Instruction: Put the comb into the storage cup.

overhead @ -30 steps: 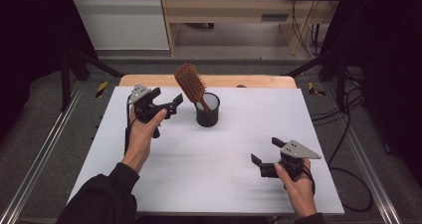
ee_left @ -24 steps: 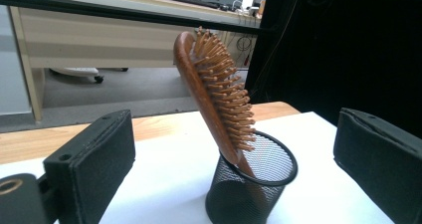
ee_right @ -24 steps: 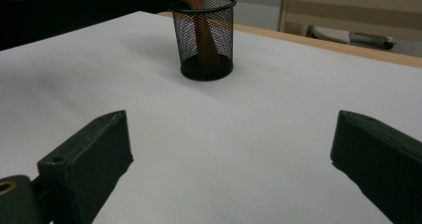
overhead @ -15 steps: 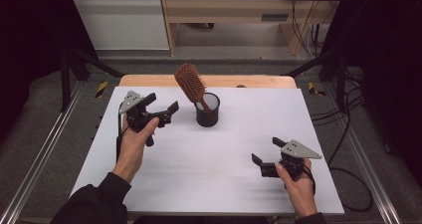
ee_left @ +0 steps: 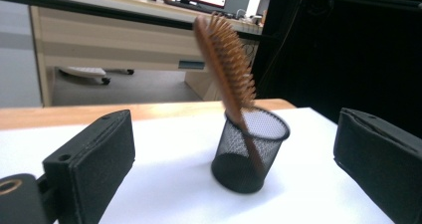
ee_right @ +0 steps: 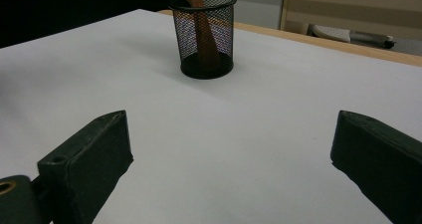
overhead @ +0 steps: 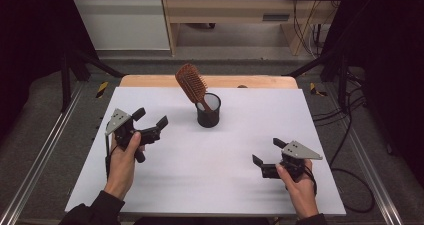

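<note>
High view, hairbrush (overhead: pixel 191 82) right of left tool (overhead: pixel 149 123), apart

A white table (overhead: pixel 200 175) carries one black mesh cup (overhead: pixel 208 111); a hairbrush (overhead: pixel 192 85) stands inside.

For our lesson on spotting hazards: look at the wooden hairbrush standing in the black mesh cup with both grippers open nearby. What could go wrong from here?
1. The brown wooden hairbrush leans handle-down in the small black mesh cup, its head well above the rim; a nudge might tip both over.
2. The left gripper is open and points at the cup; grabbing the bristled head off-centre could let the brush slip.
3. The right gripper, open, sits nearer the white table's front edge, probably too far away to steady the cup.
</note>
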`<state>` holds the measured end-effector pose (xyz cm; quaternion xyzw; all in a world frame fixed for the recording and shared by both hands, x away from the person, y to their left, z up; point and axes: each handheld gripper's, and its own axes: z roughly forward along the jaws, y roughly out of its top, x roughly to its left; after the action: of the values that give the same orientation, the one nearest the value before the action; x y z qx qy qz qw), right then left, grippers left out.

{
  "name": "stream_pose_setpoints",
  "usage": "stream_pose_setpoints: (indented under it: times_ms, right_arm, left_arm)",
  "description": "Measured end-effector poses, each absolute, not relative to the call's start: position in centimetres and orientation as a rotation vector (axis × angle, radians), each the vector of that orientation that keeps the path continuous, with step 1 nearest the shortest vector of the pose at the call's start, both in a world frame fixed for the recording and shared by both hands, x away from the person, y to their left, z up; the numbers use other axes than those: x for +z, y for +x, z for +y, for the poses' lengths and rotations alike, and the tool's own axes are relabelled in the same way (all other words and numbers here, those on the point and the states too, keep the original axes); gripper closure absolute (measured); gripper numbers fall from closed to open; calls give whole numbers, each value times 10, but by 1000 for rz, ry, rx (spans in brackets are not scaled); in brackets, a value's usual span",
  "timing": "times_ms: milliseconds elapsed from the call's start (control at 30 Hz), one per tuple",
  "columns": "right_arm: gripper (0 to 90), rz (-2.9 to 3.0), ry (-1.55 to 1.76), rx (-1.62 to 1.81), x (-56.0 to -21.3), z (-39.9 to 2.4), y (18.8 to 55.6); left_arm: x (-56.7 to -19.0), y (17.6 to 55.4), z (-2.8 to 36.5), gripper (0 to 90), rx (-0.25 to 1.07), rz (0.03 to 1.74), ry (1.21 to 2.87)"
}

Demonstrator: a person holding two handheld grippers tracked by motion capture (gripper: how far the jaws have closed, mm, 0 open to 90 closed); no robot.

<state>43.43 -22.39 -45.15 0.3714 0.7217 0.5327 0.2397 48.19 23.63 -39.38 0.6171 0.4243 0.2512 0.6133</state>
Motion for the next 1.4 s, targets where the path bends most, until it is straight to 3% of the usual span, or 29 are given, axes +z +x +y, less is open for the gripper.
stream_pose_setpoints:
  times_ms: [300,667,1400]
  right_arm:
    - [29,1977,1015,1457,-451,-224,433]
    - [29,1981,1007,1438,-451,-223,433]
    - [32,1941,1018,1400,-449,-240,433]
  left_arm:
    - [-409,466,269,31,686,1023,1481]
    - [-411,443,292,26,794,956,1575]
    - [-426,427,318,25,796,988,1513]
